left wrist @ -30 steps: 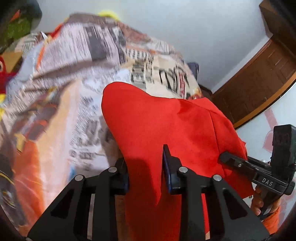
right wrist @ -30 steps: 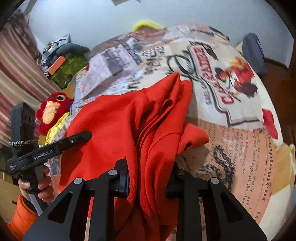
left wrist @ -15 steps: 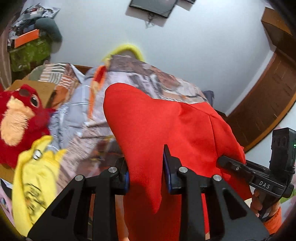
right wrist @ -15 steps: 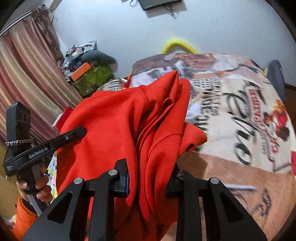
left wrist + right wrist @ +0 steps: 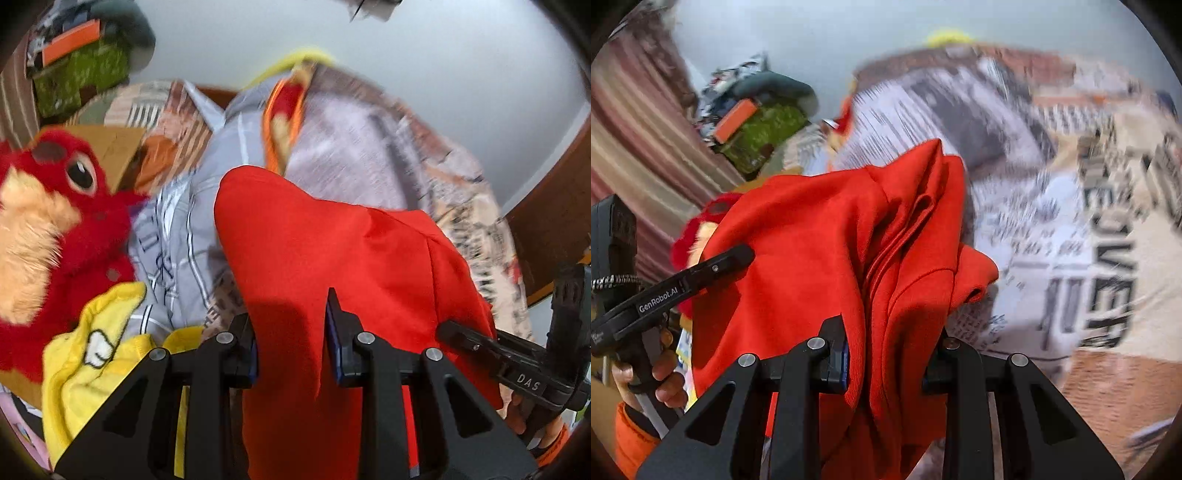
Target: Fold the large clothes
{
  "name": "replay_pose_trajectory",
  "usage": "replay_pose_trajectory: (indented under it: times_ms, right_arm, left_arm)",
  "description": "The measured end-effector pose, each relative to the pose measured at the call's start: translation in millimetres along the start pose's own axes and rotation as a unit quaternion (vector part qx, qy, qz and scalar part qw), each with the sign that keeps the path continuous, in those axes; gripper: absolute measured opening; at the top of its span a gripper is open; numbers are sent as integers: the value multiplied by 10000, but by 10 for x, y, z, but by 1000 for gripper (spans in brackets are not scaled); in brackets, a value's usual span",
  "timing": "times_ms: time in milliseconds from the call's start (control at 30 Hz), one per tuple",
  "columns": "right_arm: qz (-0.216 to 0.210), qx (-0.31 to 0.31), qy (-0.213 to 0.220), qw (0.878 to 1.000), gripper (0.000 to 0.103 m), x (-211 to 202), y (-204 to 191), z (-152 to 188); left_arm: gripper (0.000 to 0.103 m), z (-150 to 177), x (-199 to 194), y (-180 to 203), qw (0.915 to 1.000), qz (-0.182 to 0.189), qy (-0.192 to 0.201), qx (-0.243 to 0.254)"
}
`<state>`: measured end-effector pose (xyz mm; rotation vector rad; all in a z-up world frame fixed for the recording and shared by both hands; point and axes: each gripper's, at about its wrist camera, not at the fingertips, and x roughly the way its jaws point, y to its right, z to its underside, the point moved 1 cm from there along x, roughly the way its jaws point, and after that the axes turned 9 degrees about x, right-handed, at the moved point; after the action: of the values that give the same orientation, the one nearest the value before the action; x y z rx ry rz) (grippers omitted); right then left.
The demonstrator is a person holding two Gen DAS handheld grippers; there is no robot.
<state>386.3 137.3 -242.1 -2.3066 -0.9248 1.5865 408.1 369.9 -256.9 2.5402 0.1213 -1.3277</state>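
Note:
A large red garment (image 5: 332,258) hangs between both grippers above the bed. My left gripper (image 5: 291,343) is shut on one smooth edge of it; the cloth fills the gap between its jaws. My right gripper (image 5: 886,354) is shut on a bunched, folded part of the same red garment (image 5: 820,236). The right gripper also shows at the right of the left wrist view (image 5: 517,369), and the left gripper shows at the left of the right wrist view (image 5: 676,288). The garment's lower part is hidden below both views.
A bed with a newspaper-print cover (image 5: 1071,221) lies below and ahead. A red plush toy (image 5: 48,221) and a yellow cloth (image 5: 92,354) sit at the left. A cluttered pile (image 5: 757,122) and striped curtain (image 5: 639,147) stand far left. A brown wooden door (image 5: 554,192) is right.
Both grippers have kept their hold on the red garment and swung with it toward the left side of the bed; the plush toy and yellow cloth now loom closer.

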Motion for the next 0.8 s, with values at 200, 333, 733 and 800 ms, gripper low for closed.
replay_pose_trajectory:
  times_ms: [200, 333, 733, 800]
  right_arm:
    - [202, -22, -258, 9995, 25, 266, 185, 85]
    - [222, -132, -337, 9991, 28, 170, 236, 109]
    - [1305, -903, -89, 9873, 64, -343, 353, 514]
    - [1359, -812, -148, 9873, 64, -432, 393, 573]
  left_arm:
    - [41, 236, 326, -197, 9992, -63, -318, -250]
    - [63, 344, 241, -81, 9968, -651, -424, 164]
    - [83, 983, -173, 404, 9789, -1616, -519, 1135]
    - [83, 1100, -227, 460, 9785, -1656, -553, 1101]
